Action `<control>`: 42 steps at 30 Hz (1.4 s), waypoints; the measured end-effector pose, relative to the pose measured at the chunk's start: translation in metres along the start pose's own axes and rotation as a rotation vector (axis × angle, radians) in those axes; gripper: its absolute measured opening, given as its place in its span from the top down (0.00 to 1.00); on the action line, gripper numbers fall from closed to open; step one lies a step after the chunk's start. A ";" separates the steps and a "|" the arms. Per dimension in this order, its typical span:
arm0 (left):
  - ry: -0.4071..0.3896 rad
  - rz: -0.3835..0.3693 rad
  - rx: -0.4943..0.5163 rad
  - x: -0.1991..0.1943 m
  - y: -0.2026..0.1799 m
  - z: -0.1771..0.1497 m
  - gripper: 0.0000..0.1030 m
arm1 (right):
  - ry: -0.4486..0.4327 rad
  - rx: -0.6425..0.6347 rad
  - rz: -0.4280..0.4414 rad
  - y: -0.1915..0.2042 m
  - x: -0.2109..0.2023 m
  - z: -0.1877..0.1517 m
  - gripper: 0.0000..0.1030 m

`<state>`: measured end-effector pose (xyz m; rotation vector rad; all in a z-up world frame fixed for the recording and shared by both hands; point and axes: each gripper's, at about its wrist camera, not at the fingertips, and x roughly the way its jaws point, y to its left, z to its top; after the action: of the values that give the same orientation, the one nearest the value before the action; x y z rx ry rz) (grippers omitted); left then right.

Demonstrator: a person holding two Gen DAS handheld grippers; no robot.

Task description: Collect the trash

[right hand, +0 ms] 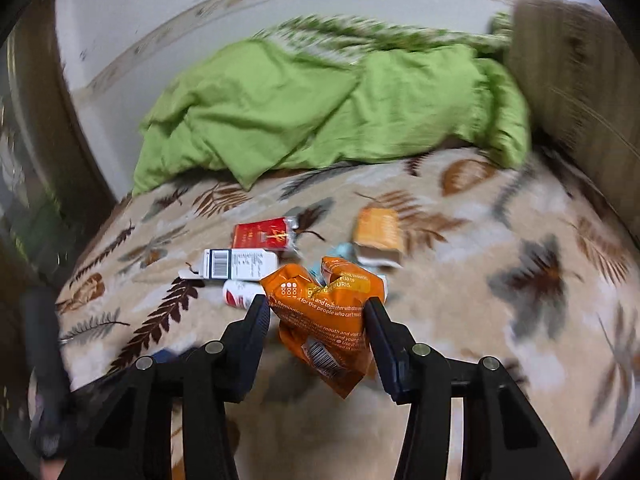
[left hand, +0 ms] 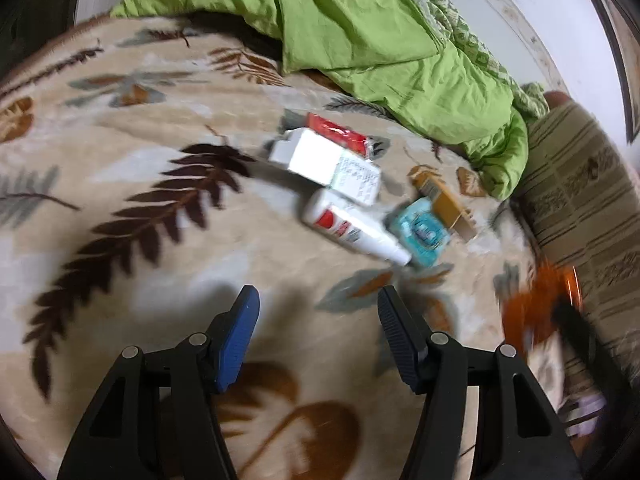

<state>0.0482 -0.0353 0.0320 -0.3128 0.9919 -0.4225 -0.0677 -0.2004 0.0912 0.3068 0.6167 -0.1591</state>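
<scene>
Right wrist: right gripper (right hand: 318, 306) fingers clamped on orange wrapper (right hand: 324, 320); left gripper (left hand: 318, 300) fingers apart, empty.
Crumpled foil may slip out; trash at 12 o'clock on bed (left hand: 120, 280) untouched.

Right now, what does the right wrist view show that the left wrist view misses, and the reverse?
Only the right wrist view: the right tongs shut on a crumpled orange packet with print and barcode readable. Only the left wrist view: the left tongs open and empty, and the teal packet nearly whole. Both: red pack, white box, white bottle, green duvet.
</scene>
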 end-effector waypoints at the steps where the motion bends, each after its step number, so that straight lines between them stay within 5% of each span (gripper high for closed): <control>1: 0.009 -0.010 -0.021 0.004 -0.003 0.004 0.41 | -0.020 -0.001 -0.001 -0.002 -0.010 -0.006 0.49; 6: 0.079 -0.013 -0.172 0.042 -0.012 0.030 0.44 | -0.056 0.018 0.020 -0.008 -0.028 -0.022 0.49; 13: 0.109 0.046 -0.252 0.083 -0.018 0.047 0.59 | -0.083 0.040 0.060 -0.014 -0.028 -0.021 0.49; 18: 0.094 0.087 -0.154 0.097 -0.032 0.055 0.59 | -0.075 0.076 0.077 -0.023 -0.026 -0.020 0.49; 32: 0.147 -0.021 -0.013 0.046 -0.008 0.025 0.66 | -0.081 0.054 0.080 -0.020 -0.029 -0.022 0.49; 39: 0.189 0.092 0.170 0.023 -0.007 0.003 0.66 | -0.039 0.032 0.109 -0.012 -0.021 -0.024 0.49; 42: 0.187 0.079 0.124 0.032 0.001 0.004 0.66 | -0.032 0.015 0.112 -0.008 -0.019 -0.025 0.49</control>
<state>0.0665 -0.0498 0.0104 -0.1235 1.1511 -0.4452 -0.0990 -0.1982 0.0814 0.3514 0.5657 -0.0608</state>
